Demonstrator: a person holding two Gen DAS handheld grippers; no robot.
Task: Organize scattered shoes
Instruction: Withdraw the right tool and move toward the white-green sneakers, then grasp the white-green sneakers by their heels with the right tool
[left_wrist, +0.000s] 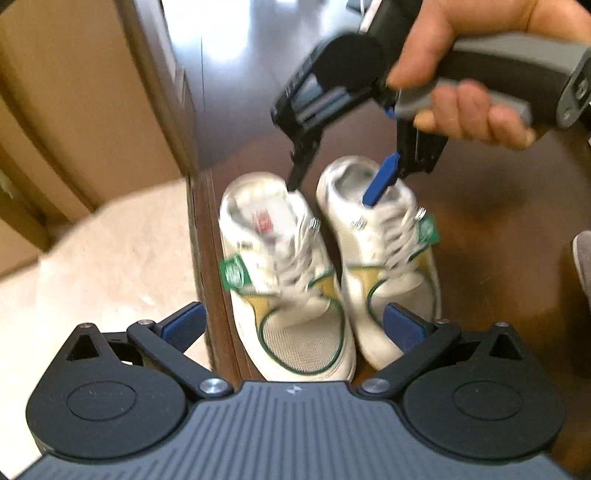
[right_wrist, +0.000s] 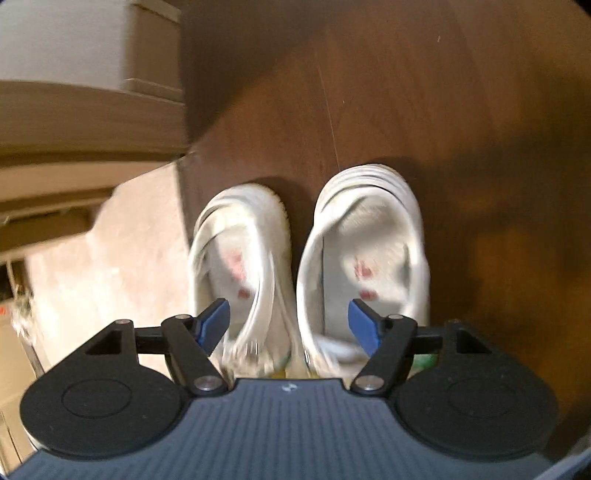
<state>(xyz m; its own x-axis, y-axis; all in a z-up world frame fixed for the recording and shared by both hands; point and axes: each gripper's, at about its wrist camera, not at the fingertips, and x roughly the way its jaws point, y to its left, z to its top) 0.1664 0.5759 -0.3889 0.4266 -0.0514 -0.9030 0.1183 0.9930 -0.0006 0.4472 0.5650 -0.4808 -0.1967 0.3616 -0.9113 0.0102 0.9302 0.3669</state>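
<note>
Two shoes (left_wrist: 328, 266) lie side by side on the floor (left_wrist: 498, 240), toes toward the left gripper (left_wrist: 295, 325), spread wide. The right gripper (right_wrist: 288, 321), also spread, straddles both heel openings and is nearer.

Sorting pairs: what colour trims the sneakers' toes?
Green piping on the white sneakers, clearest in the left wrist view.
</note>
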